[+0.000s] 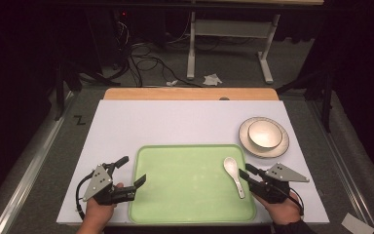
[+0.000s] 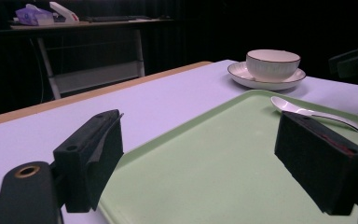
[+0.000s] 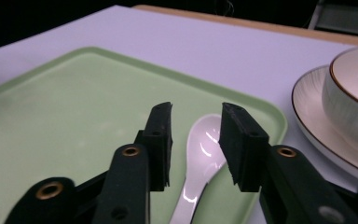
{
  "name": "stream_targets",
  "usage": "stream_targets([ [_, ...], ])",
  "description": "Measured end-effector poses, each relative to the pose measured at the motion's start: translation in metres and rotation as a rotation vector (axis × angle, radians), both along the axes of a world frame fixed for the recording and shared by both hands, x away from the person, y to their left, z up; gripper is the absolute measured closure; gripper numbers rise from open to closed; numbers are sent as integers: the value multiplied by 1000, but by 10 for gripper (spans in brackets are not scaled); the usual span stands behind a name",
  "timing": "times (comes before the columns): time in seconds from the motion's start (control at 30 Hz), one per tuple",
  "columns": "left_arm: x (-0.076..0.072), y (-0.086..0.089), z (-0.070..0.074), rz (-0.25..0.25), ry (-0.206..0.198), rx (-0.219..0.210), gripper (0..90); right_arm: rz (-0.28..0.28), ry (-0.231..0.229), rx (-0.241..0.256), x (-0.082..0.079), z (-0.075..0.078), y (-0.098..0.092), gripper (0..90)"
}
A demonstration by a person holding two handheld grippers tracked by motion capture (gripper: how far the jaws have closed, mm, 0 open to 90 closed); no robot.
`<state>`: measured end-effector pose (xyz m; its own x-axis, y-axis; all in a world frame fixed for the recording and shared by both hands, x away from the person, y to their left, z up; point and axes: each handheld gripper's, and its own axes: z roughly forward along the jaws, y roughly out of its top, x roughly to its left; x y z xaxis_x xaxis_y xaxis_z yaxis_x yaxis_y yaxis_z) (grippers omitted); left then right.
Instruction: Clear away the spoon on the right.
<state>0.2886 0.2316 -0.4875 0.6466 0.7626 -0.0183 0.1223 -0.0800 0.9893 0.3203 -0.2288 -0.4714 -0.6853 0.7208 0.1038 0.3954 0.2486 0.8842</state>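
Observation:
A pale green tray (image 1: 185, 195) lies at the front middle of the white table top. On its right part rests a white ceramic spoon (image 1: 233, 175), bowl end pointing away from me. My right gripper (image 1: 246, 171) hovers low over the spoon's handle, open, one jaw on each side of the spoon (image 3: 205, 144) with a gap to it. My left gripper (image 1: 132, 169) stands wide open over the tray's left rim, with nothing between its jaws. From the left gripper (image 2: 200, 140) I see the tray (image 2: 214, 163) and the spoon (image 2: 307, 112) beyond.
A cream bowl (image 1: 264, 133) sits on a matching plate (image 1: 282, 146) just past the tray's right far corner, also seen close by the right gripper (image 3: 196, 121). Bare white surface (image 1: 175, 122) stretches behind the tray. Cables and a table frame (image 1: 229, 29) stand on the floor beyond.

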Motion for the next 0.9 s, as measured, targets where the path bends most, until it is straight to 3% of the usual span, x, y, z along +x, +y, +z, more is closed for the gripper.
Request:
stream_targets([
  [0.07,0,0,0,-3,-2,7,155,-1,0,-3,0,0,0,726],
  [0.17,0,0,0,-2,-2,8,155,-9,-27,-6,-1,4,-1,887],
  [0.43,-1,-1,0,-3,-2,16,155,-71,-62,-19,-2,7,-10,900],
  [0.57,0,-1,0,-3,1,18,155,-89,-23,-68,-1,2,-15,900],
  [0.73,0,-2,0,-5,-1,21,155,-123,113,-179,3,-8,-19,900],
  [0.9,0,-2,0,-3,1,23,155,-97,154,-280,6,-16,-12,900],
])
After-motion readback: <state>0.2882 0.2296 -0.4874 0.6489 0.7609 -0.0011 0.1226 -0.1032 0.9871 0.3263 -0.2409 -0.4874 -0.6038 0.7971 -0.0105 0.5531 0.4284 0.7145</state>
